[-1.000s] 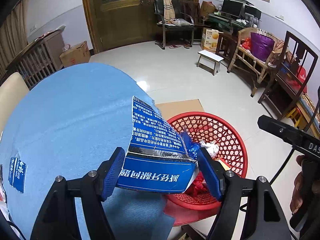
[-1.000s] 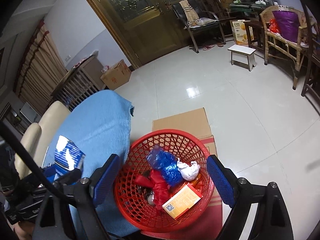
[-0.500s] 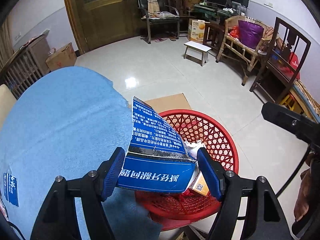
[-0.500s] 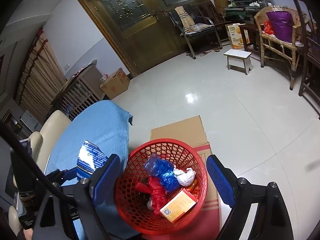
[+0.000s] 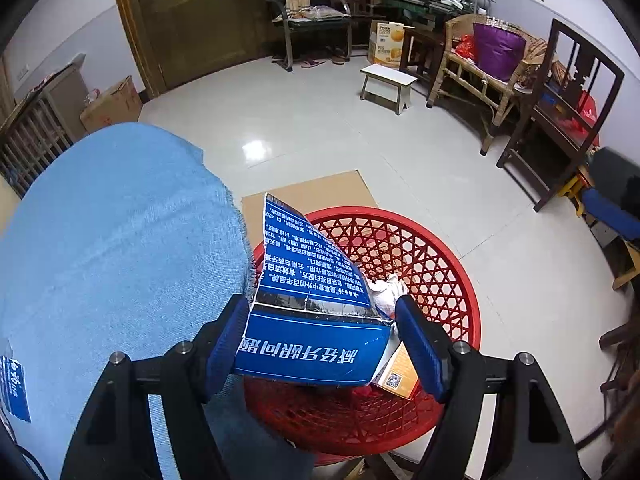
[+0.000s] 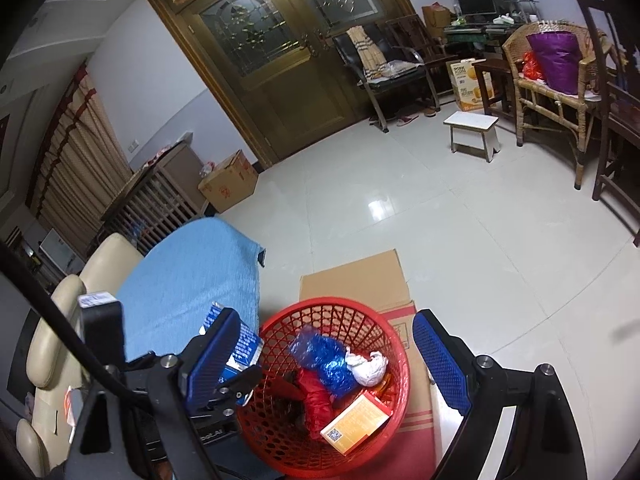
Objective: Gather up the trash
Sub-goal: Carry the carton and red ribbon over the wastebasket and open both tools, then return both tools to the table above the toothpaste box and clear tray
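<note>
Blue carton (image 5: 312, 332) is the bit of trash in play right now. It's a flattened, torn toothpaste-style box with white print, and it sits between the blue pads of the left gripper (image 5: 320, 302). It hangs over the near-left rim of the red basket (image 5: 440, 272), partly above the basket's opening. The jaws on that claw have just been easing apart, but the carton is between them with both pads on its sides, so I'd call it pinched, only loosely.

The right gripper (image 6: 326, 316) hovers above the same basket with its jaws spread wide and nothing between them.

Inside the basket there's a crinkly blue bag (image 6: 328, 360) about in the middle. A white crumpled wad (image 6: 368, 368) is touching it on the right. A red wrapper (image 6: 316, 396) sits just in front of the bag, and an orange box (image 6: 356, 424) with a QR code leans against the near wall.

The basket stands on a flat sheet of cardboard (image 6: 360, 280) that sticks out behind it. Right up against the basket's left side is a light blue cloth (image 5: 120, 240). One more small blue scrap (image 5: 14, 384) lies on the cloth, well away from the basket.
</note>
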{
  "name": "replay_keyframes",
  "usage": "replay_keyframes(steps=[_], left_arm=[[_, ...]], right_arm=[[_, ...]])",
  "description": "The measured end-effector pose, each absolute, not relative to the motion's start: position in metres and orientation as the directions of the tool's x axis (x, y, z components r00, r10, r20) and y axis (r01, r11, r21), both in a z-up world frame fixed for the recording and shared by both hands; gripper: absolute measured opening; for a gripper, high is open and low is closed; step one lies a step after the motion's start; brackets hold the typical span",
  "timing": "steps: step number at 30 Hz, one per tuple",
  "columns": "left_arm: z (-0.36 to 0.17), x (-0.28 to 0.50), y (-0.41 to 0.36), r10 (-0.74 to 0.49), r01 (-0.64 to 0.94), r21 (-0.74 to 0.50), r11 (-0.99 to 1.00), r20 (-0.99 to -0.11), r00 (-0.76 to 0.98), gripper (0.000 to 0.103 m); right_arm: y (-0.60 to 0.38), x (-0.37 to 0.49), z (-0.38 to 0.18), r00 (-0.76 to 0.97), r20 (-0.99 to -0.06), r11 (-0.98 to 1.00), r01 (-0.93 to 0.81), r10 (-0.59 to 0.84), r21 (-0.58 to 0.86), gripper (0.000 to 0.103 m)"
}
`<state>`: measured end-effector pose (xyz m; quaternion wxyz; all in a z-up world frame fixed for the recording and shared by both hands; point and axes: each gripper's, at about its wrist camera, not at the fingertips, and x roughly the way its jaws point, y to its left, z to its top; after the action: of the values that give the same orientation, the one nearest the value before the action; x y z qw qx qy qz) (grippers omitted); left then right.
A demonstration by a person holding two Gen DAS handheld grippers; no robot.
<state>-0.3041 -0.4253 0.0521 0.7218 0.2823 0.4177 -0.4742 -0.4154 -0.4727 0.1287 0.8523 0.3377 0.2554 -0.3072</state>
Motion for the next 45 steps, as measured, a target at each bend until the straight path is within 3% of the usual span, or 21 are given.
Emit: replay_keyframes(steps=[7, 20, 29, 40, 45], left_arm=[[0.044, -0.298, -0.43, -0.406, 0.916, -0.006, 0.401, -0.897, 0.172, 0.078], [0.08, -0.276, -0.378, -0.505, 0.876, -0.105, 0.471, -0.846, 0.17, 0.08], [0.09, -0.224, -0.269, -0.48, 0.739, -0.104, 0.666, -0.818, 0.317, 0.08], [0.058, -0.152, -0.108, -0.31, 0.423, -0.1, 0.901, -0.83, 0.464, 0.08], [0.062, -0.116, -0.081, -0.299, 0.44, -0.059, 0.896, -0.813, 0.499, 0.08]], right_arm=[[-0.468, -0.416, 0.148, 0.69, -0.622, 0.599, 0.689, -0.371, 0.408, 0.09], [-0.429, -0.394, 0.184, 0.716, -0.588, 0.674, 0.647, -0.375, 0.358, 0.09], [-0.388, -0.348, 0.177, 0.742, -0.613, 0.755, 0.559, -0.272, 0.343, 0.09], [-0.314, -0.274, 0.138, 0.73, -0.682, 0.861, 0.381, -0.055, 0.338, 0.09], [-0.297, -0.255, 0.12, 0.695, -0.719, 0.88, 0.342, 0.0, 0.331, 0.09]])
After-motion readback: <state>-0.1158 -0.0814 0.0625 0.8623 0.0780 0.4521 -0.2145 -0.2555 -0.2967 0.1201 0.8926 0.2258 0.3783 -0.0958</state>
